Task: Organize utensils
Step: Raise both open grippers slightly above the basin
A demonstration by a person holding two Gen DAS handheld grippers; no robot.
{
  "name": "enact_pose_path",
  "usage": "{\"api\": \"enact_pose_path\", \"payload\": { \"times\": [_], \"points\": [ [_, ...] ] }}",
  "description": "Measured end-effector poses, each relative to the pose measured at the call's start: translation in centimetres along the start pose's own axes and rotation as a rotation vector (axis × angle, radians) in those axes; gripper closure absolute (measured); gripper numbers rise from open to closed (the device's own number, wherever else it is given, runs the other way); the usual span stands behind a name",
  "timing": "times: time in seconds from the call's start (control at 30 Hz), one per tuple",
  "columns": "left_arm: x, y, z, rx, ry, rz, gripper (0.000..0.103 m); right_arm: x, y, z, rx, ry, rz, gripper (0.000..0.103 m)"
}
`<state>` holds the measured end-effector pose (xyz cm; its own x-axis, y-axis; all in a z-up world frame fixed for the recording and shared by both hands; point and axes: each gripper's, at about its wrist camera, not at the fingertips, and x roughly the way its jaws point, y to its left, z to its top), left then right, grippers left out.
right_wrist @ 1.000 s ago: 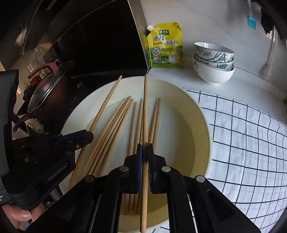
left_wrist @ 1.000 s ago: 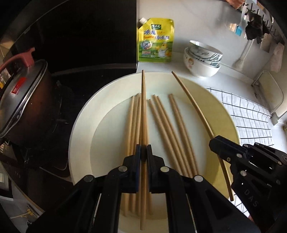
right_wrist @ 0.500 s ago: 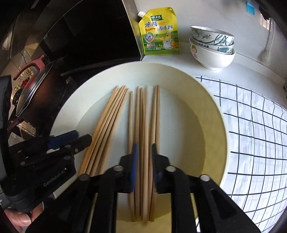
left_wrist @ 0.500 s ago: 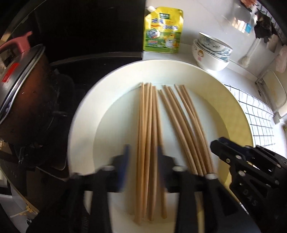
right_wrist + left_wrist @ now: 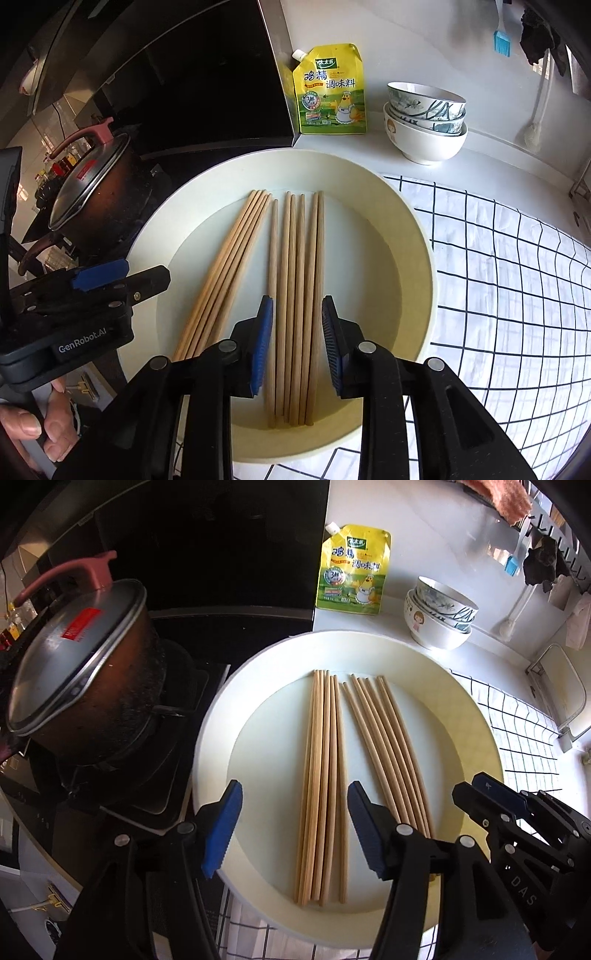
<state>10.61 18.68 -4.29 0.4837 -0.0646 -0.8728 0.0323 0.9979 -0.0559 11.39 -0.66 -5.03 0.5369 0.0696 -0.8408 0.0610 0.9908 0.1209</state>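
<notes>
Ten wooden chopsticks [image 5: 325,775] lie in two bunches of five on a cream plate [image 5: 476,716], one bunch left, one right. The left gripper [image 5: 293,827] and right gripper [image 5: 297,343] each hover above a bunch, jaws apart, holding nothing. Far right stand three stacked bowls [image 5: 424,118] beside one yellow seasoning pouch [image 5: 330,90].

Both grippers black plastic, silver screws, blue ribbed pads [image 5: 260,345]; left gripper [image 5: 110,275] marked "GenRobot.AI"; bare-skinned hand [image 5: 33,428] visible.
</notes>
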Motion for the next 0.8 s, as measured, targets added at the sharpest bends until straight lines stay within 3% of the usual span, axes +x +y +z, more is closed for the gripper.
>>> {"api": "enact_pose_path", "payload": {
  "times": [0.8],
  "points": [
    [-4.7,-0.5,-1.2,-0.002,-0.087,0.008,0.04,-4.7,0.3,-0.6,-0.041,-0.063,-0.041,0.07]
  ]
}}
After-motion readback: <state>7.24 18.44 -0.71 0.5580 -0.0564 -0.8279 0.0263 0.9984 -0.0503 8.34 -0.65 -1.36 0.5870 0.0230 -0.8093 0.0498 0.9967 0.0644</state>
